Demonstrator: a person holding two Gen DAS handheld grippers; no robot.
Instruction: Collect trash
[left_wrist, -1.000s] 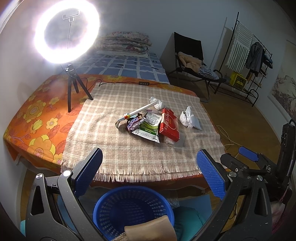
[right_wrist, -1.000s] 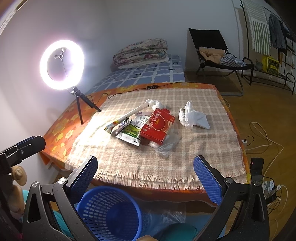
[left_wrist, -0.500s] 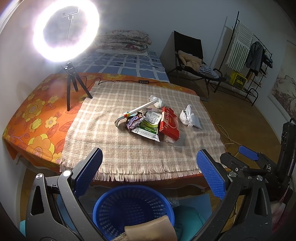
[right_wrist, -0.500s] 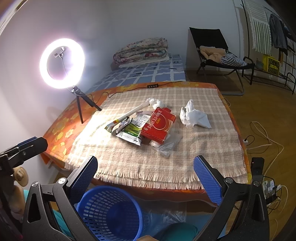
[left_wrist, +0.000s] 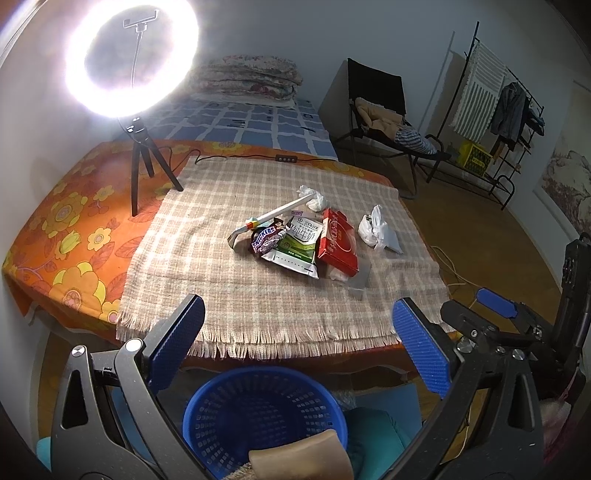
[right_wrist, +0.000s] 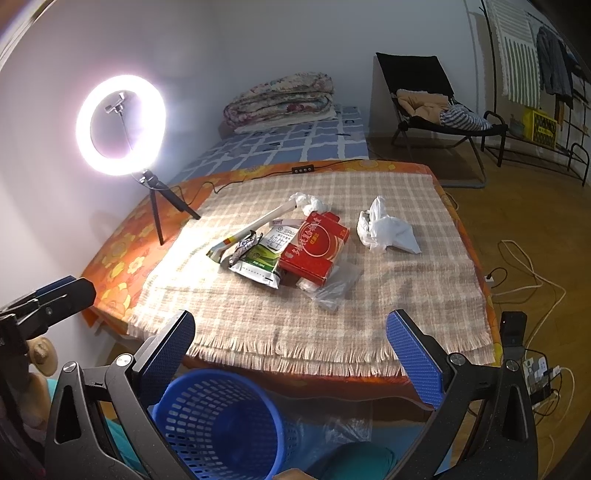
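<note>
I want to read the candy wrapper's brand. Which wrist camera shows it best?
The left wrist view: the Snickers wrapper lies face-on, its lettering legible. In the right wrist view the same wrapper appears edge-on and crumpled, printing unreadable.

Blue basket (left_wrist: 266, 413) partly hidden by tongs; clear bag's (right_wrist: 332, 288) contents unreadable

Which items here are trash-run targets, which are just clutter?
Job: Snickers wrapper, milk pouch, red box, white bag, tissue, clear plastic, blue basket.
Clutter: ring light, plaid cloth, folded quilt, chair.
</note>
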